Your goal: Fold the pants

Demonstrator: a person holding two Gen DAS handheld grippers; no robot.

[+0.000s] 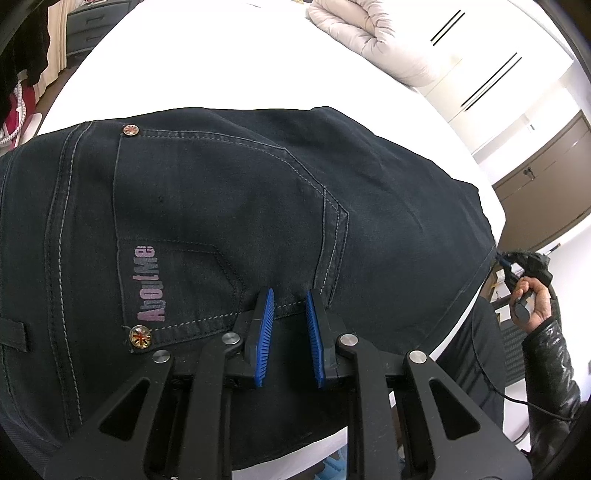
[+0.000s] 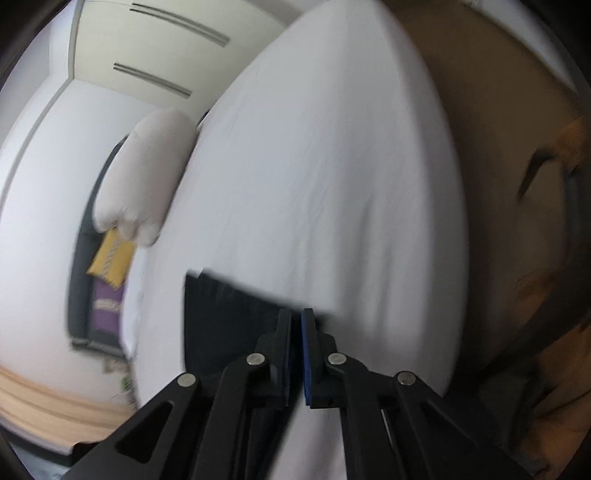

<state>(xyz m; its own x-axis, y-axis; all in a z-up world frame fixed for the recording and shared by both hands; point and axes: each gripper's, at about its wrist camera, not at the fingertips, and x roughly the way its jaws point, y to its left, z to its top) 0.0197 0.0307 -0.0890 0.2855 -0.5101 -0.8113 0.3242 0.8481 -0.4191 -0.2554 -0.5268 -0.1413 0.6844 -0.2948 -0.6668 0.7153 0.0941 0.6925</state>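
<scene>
Dark denim pants lie spread on a white bed, back pocket with a pink logo facing up. My left gripper is open, its blue pads hovering just over the pocket's lower edge near the waistband. My right gripper is shut on an edge of the pants, which hangs to the left of the jaws; this view is motion-blurred. In the left wrist view the right gripper shows at the far right, pinching the pants' far corner, held by a hand in a black sleeve.
The white bed extends beyond the pants. A pale folded duvet lies at its far end, also in the right wrist view. A dark drawer unit stands far left, a wooden cabinet to the right.
</scene>
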